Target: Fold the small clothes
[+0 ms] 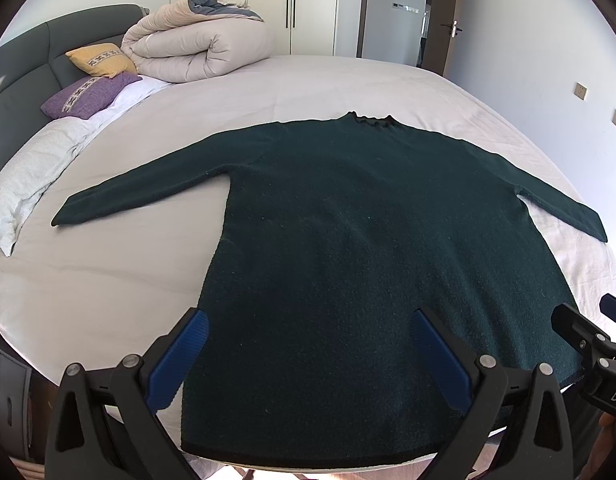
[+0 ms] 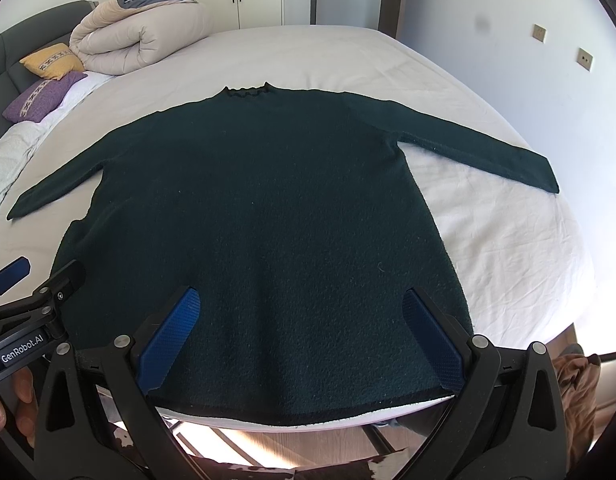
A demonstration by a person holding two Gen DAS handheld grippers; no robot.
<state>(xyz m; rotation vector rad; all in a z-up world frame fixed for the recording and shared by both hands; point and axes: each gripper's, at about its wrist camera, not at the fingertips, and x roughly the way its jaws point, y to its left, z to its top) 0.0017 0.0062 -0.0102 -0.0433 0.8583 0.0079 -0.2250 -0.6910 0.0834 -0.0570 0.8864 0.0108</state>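
A dark green knit sweater (image 1: 348, 240) (image 2: 260, 208) lies flat on the bed, collar at the far end, both sleeves spread out sideways, hem at the near edge. My left gripper (image 1: 308, 318) hovers open over the hem's left half, its blue pads (image 1: 180, 356) wide apart with nothing between them. Over the hem's right half my right gripper (image 2: 300, 300) is open too, empty. Each gripper shows at the edge of the other's view: the right gripper (image 1: 588, 332) and the left gripper (image 2: 40, 280).
The bed sheet (image 1: 308, 84) is white and slightly wrinkled. A rolled beige duvet (image 1: 196, 44), a yellow pillow (image 1: 100, 58) and a purple pillow (image 1: 88, 94) sit at the far left by the grey headboard. Wooden floor (image 2: 236, 440) lies below the near bed edge.
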